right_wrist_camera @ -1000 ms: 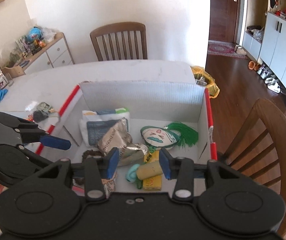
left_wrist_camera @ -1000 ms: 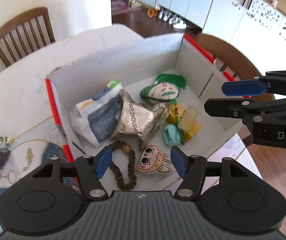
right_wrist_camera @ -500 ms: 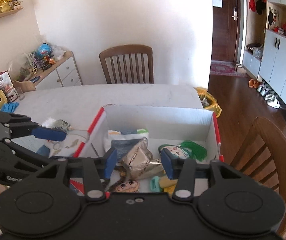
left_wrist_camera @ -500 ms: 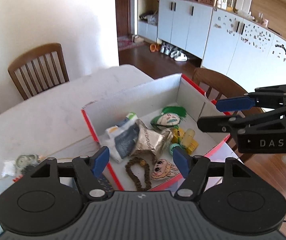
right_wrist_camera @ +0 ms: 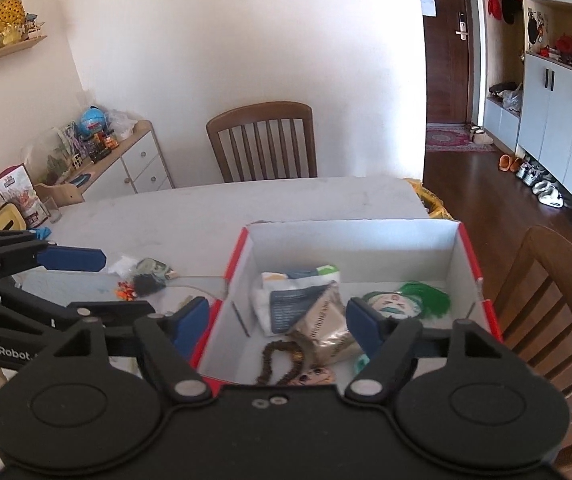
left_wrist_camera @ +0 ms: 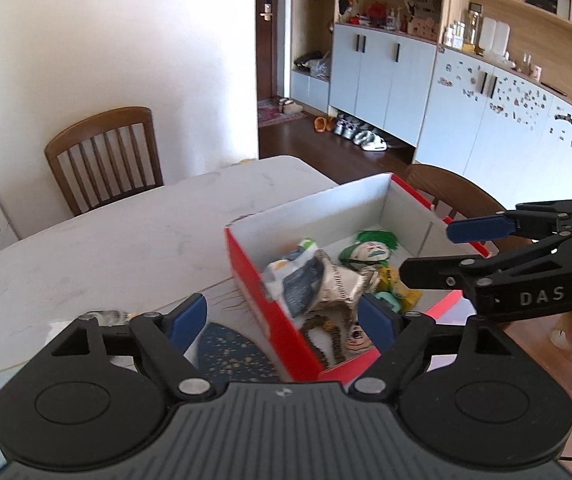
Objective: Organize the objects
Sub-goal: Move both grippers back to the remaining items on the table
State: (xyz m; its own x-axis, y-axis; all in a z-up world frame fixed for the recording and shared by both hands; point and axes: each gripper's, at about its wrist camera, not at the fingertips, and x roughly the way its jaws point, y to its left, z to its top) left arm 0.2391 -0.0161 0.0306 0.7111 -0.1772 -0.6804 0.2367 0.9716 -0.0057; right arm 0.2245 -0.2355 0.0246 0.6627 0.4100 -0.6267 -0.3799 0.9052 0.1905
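Observation:
A red-edged white cardboard box (right_wrist_camera: 406,236) (left_wrist_camera: 253,264) sits on the white table. It holds a silver foil packet (right_wrist_camera: 322,320) (left_wrist_camera: 338,280), a white and blue pouch (right_wrist_camera: 286,300), a green-haired mask toy (right_wrist_camera: 398,300) (left_wrist_camera: 370,248), a brown bead bracelet (right_wrist_camera: 273,360), a cartoon face charm (right_wrist_camera: 318,376) and a yellow item (left_wrist_camera: 398,284). My left gripper (left_wrist_camera: 281,320) is open and empty, held above the box's near left corner. My right gripper (right_wrist_camera: 277,320) is open and empty, held above the box's near side.
Small trinkets (right_wrist_camera: 145,280) and a dark blue patterned mat (left_wrist_camera: 229,352) lie on the table left of the box. Wooden chairs stand at the far side (right_wrist_camera: 261,140) and at the right (right_wrist_camera: 546,300). A sideboard (right_wrist_camera: 97,164) stands at the left wall.
Both grippers have risen and pulled back from the box, so it looks smaller and further away. Both stay open and empty.

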